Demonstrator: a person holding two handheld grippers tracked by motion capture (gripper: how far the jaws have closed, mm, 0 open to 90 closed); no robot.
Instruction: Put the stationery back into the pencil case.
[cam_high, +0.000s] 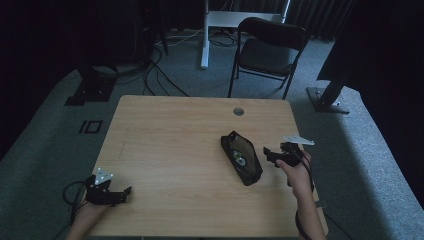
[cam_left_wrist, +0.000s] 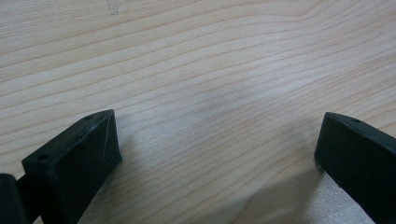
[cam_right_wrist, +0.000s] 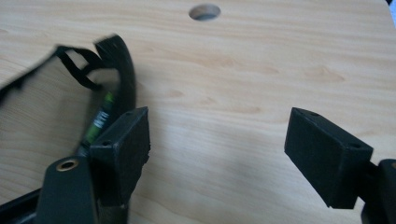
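Observation:
A black zip pouch (cam_high: 241, 157) lies open on the wooden table (cam_high: 170, 135), right of the middle, with small items inside. My right gripper (cam_high: 270, 156) hovers just right of the pouch, pointing towards it. In the right gripper view the jaws (cam_right_wrist: 217, 149) stand wide apart over bare wood, and the pouch's rim (cam_right_wrist: 114, 56) is beside the left jaw. My left gripper (cam_high: 122, 192) rests near the front left corner, far from the pouch. It is open (cam_left_wrist: 217, 149) over bare wood with nothing between the jaws.
A round cable hole (cam_high: 238, 111) sits near the table's far edge, also ahead in the right gripper view (cam_right_wrist: 204, 11). A black folding chair (cam_high: 270, 47) and a white desk leg (cam_high: 205, 35) stand beyond the table. Cables cross the carpet at the far left.

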